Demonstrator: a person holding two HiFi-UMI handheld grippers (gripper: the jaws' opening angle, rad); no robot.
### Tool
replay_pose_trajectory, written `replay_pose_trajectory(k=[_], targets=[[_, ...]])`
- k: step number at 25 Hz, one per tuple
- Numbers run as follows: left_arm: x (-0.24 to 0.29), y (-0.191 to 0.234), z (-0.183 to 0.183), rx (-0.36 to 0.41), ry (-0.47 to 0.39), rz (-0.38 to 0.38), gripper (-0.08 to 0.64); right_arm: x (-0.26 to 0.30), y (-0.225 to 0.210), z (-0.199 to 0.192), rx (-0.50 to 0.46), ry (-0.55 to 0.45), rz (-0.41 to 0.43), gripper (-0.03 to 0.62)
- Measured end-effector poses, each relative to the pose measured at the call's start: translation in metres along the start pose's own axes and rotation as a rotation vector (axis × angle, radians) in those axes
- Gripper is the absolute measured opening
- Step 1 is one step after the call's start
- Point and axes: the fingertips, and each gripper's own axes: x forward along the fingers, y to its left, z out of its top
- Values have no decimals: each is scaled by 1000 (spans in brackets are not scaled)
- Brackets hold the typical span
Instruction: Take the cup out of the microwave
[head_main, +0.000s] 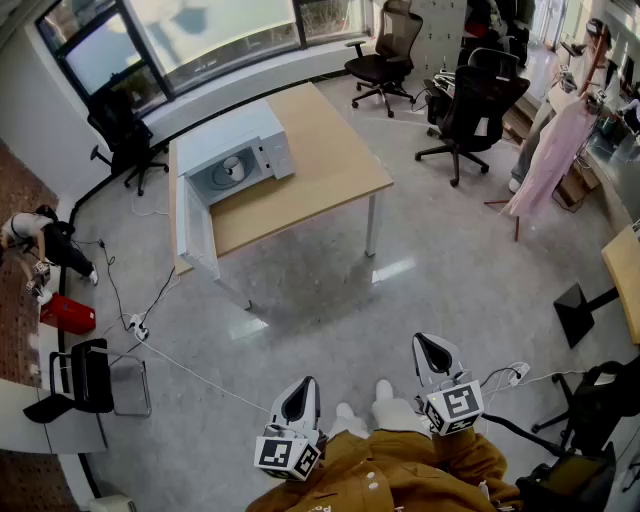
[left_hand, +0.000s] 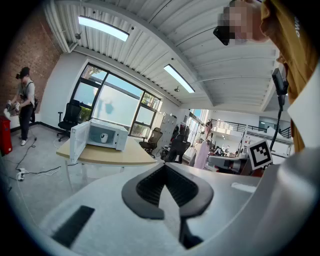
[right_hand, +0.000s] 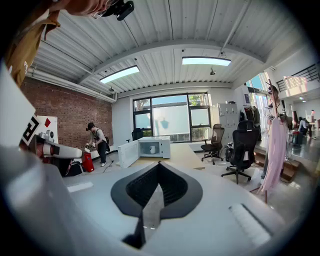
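A white microwave (head_main: 235, 152) stands on a light wooden table (head_main: 330, 165) far ahead, with its door (head_main: 196, 228) swung open to the left. A white cup (head_main: 233, 170) sits inside the cavity. It is also small in the left gripper view as the cup (left_hand: 104, 136) and in the right gripper view as the cup (right_hand: 152, 149). My left gripper (head_main: 302, 388) and right gripper (head_main: 432, 346) hang low near my body, several steps short of the table. Both left gripper (left_hand: 164, 166) and right gripper (right_hand: 159, 164) have their jaws together with nothing between them.
Grey floor lies between me and the table, with a cable (head_main: 190, 372) running across it at the left. Black office chairs (head_main: 470, 105) stand at the back right. A person (head_main: 40, 240) with a red container (head_main: 68, 313) is at the far left. Pink clothing (head_main: 555, 150) hangs at the right.
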Motion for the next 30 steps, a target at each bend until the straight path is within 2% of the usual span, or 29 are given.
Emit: replay_pose_trajectory(k=[6,9,14,15,18,22,27,30], targets=[[-27,-8,5,17,-32,2,2,0,52,3,-24,-7,102,6],[-29,-14,-5,21,-29,1,2,0,73,-1,-43,0,163,6],[-23,-21,-8,81,-40,3,2,0,109,-4,25,-25,300,10],[-20,-22,-8,89,-42,3,2,0,113,-4,27,-28,311,43],[-17,-27,-8,102,-37,-5,2,-1,118,-9,-1,-27,297,77],[-14,-35,-9,110,-33,-10,2,-4,118,-4,-79,-14,298,6],[1,-44,-15,91,-14,25,2,-8,93,-20,-209,11,324,6],[9,-47,-11,91,-23,63,2,-6,75,-21,-189,-7,334,6]])
